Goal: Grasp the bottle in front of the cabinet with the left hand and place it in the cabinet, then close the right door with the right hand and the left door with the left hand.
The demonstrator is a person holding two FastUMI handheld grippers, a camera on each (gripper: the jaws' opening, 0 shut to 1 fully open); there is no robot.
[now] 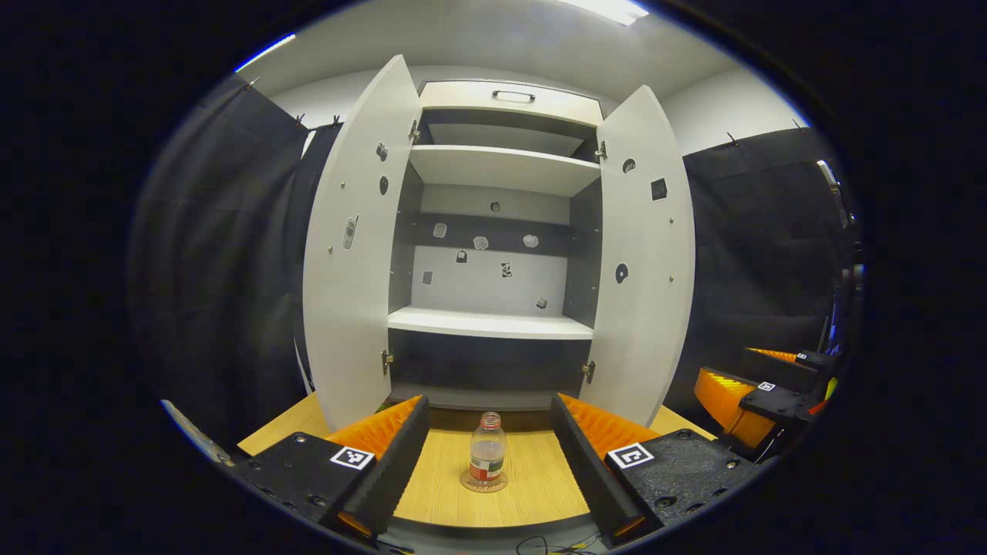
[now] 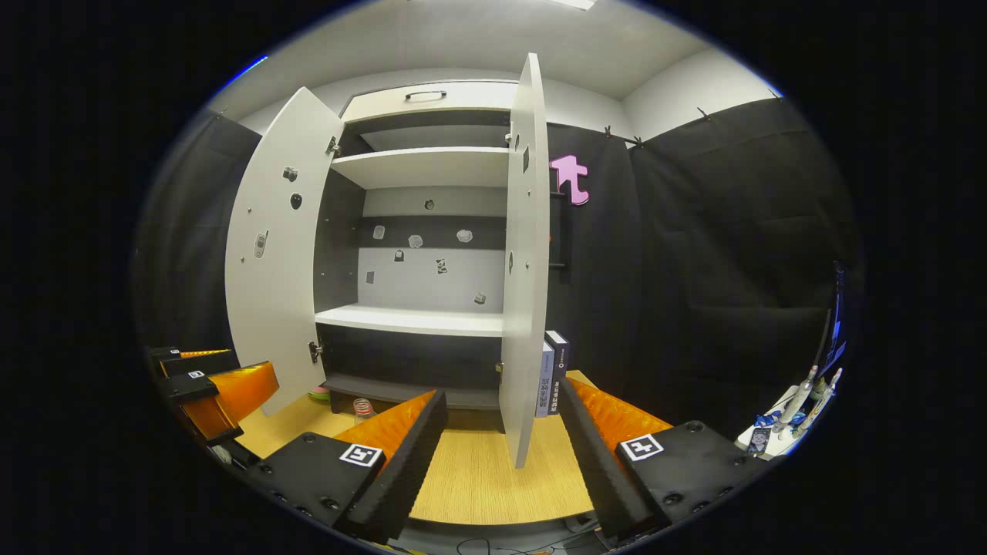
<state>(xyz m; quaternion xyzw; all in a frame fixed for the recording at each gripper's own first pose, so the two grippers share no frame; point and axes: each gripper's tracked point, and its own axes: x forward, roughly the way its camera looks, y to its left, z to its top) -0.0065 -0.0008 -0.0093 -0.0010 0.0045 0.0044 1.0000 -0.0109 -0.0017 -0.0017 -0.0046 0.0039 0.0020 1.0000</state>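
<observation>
The big cabinet stands at the back of the wooden table, and both of its doors are wide open. The left door and the right door swing out toward us, one on each side. Inside there are white shelves with room on them. In the right gripper view, the right door is seen edge-on, straight ahead, with some books standing just behind it.

The left gripper has its fingers spread wide, holding nothing. The right gripper is spread wide too, and its hold is also empty.

The little bottle stands upright on the table in front of the cabinet, between the left gripper's fingers but not touching them. It has no cap and looks light.

I think the bottle could tip over if one finger bumps it before the other. If it leans while it is carried, what is inside may spill. It could also knock against a shelf edge going in.
</observation>
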